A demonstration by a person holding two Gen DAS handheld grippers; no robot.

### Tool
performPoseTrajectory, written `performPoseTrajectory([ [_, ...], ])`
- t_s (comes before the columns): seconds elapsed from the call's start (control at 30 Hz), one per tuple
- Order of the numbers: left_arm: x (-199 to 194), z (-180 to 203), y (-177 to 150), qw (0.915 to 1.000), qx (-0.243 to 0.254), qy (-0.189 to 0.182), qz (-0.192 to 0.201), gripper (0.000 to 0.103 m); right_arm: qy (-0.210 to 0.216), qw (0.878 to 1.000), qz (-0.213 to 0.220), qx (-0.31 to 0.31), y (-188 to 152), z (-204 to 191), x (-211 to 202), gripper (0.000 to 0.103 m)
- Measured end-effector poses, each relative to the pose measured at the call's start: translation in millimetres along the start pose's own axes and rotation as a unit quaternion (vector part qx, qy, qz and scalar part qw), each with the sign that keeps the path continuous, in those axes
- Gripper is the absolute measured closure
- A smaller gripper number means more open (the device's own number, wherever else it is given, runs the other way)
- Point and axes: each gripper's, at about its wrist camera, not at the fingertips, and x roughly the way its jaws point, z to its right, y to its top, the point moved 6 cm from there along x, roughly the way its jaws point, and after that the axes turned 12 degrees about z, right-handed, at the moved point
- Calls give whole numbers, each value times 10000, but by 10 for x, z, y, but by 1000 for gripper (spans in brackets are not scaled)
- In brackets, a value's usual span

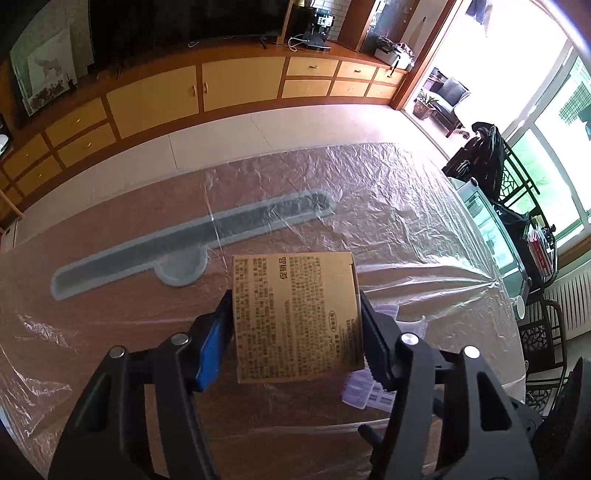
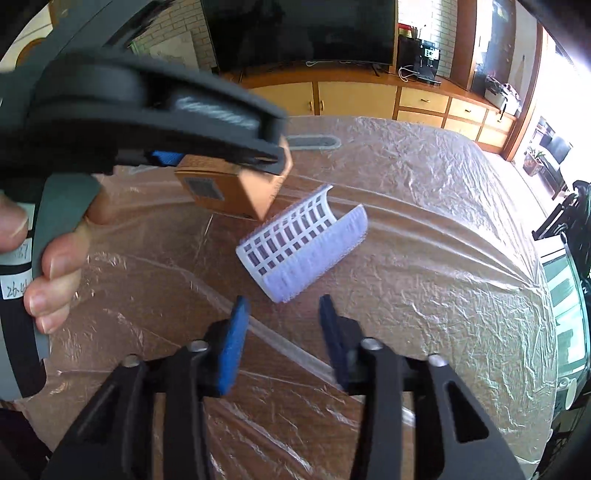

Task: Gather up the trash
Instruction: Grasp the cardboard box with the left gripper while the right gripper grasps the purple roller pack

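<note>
left claw (image 1: 295,325) clamps brown box (image 1: 295,314), hiding most of white paper (image 1: 369,391); right claw (image 2: 284,317) open, empty.

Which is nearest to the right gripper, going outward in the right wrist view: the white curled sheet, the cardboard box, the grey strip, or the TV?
From the right gripper:
1. White curled sheet, on the table just ahead.
2. Cardboard box, ahead-left, clamped in the left gripper.
3. Grey strip, far side of table.
4. TV, against the wall.
</note>
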Motion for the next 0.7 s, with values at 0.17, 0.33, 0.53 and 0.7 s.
performPoseTrajectory([
  [0.17,-158,-218,102,9992,-93,223,324,41,343,9931,10,1122,165,250,-7,25],
  [0.33,-329,-438,110,9977,-257,361,512,41,599,9785,-53,1975,347,340,140,25],
  [0.53,-500,-552,-48,9966,-315,482,582,41,292,9830,-295,1790,490,220,344,58],
  [0.7,-642,-667,-206,9958,-389,541,632,41,151,9915,-381,1239,412,0,344,58],
])
